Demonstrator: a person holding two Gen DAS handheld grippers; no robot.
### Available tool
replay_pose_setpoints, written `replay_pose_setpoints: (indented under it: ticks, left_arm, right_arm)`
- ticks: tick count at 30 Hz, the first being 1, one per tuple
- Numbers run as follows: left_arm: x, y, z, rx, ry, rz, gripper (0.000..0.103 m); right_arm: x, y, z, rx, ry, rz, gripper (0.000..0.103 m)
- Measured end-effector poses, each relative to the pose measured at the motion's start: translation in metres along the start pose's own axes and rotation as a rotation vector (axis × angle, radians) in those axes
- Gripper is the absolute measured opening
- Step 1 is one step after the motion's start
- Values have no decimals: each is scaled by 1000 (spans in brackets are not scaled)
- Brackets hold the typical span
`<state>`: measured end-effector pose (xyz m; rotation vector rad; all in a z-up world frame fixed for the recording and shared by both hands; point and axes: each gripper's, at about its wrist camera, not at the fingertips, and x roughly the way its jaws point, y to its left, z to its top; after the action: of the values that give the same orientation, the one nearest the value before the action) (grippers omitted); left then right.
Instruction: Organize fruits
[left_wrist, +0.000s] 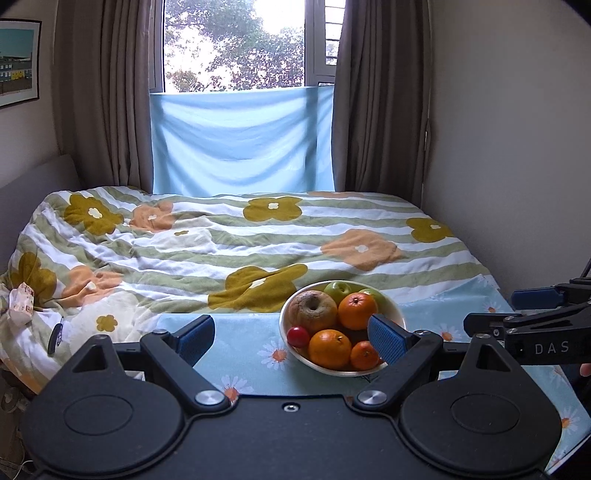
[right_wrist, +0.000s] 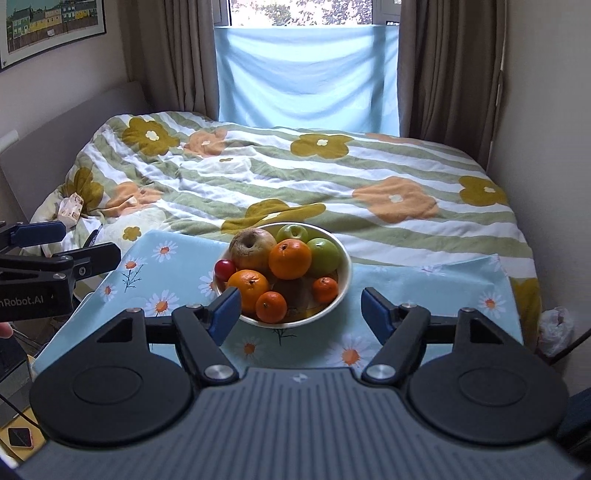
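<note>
Fruits (right_wrist: 284, 273), oranges, green apples, one shrivelled, fill a white bowl (right_wrist: 345, 273); both tongs (left_wrist: 291, 338) (right_wrist: 299, 310) gape released.

Both wrist cameras look forward over their own fingers toward the window (left_wrist: 236, 44), with the fruit bowl (left_wrist: 284, 321) close in front. The left view sits left of the bowl; the right view sits nearly behind it. Both share bowl, tabletop (right_wrist: 177, 266), bed (right_wrist: 332, 173).
</note>
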<state>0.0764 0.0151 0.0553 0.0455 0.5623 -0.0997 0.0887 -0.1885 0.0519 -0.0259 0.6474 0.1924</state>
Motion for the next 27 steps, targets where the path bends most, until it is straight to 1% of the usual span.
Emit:
replay_pose_setpoints:
  ticks: [2,3,4,5,7,11,17,21,27]
  left_arm:
    - [-14,-6,-3,-5,-2,1,93]
    - [-20,-10,-5,-5,-3,2,93]
    - [-26,-13,-7,-6,-5,4,93]
    - [-32,-16,-9,-5,-7,8,93]
    - [-42,-21,-15,0,-3,23,94]
    - [-56,-25,-28,-18,8,41,103]
    - [-67,-34,-45,-20,31,57,103]
    - [-71,-39,-53,-22,44,65,103]
    - [-76,-42,-58,-18,40,74,103]
  right_arm:
    - [-21,-5,-3,6,-10,-12,90]
    - [-29,-7,-5,9,-12,-18,92]
    - [-38,-9,-9,14,-15,-30,94]
    - [-46,-11,-12,21,-21,-42,103]
    - [-61,-14,-20,31,-32,-64,103]
    - [-77,-17,-38,35,-9,-122,103]
    - [-87,-21,-62,63,12,-174,103]
    - [-86,-22,-71,77,24,-181,103]
    - [-88,-23,-76,92,29,-178,103]
